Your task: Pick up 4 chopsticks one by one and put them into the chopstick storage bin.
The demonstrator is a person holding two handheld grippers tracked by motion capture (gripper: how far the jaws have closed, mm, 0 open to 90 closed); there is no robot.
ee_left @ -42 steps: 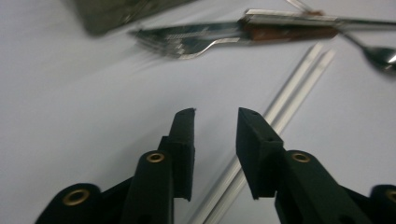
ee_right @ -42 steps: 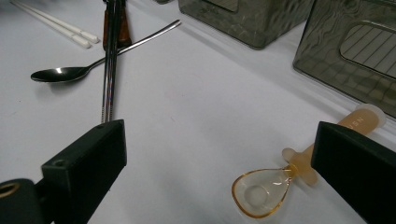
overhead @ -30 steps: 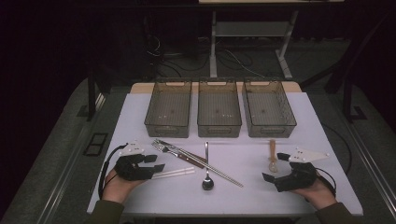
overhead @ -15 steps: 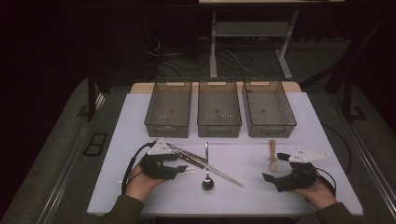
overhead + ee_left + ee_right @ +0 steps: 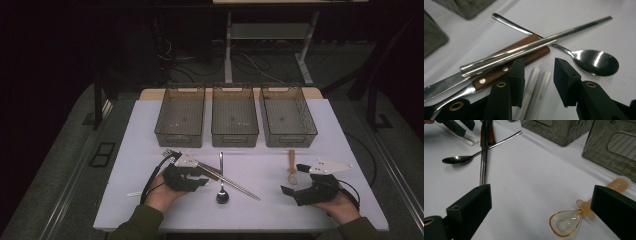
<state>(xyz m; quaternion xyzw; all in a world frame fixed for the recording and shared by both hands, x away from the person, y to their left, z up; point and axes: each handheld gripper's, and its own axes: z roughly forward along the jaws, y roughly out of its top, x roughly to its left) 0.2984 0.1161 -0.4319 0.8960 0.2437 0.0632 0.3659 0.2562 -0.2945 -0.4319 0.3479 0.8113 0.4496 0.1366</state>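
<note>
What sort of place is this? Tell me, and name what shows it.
Most likely a lab or recording workspace, not a kitchen: a white table in a dark room, three identical mesh bins lined up in a row, cutlery laid out in front of them, and loose cables and a desk frame on the floor behind.

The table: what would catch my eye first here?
Three smoky see-through plastic bins stand in a row at the far side of the white table. Nearer, the left gripper, jaws just closing, straddles two clear plastic chopsticks beside steel chopsticks crossing a shiny metal spoon.
</note>
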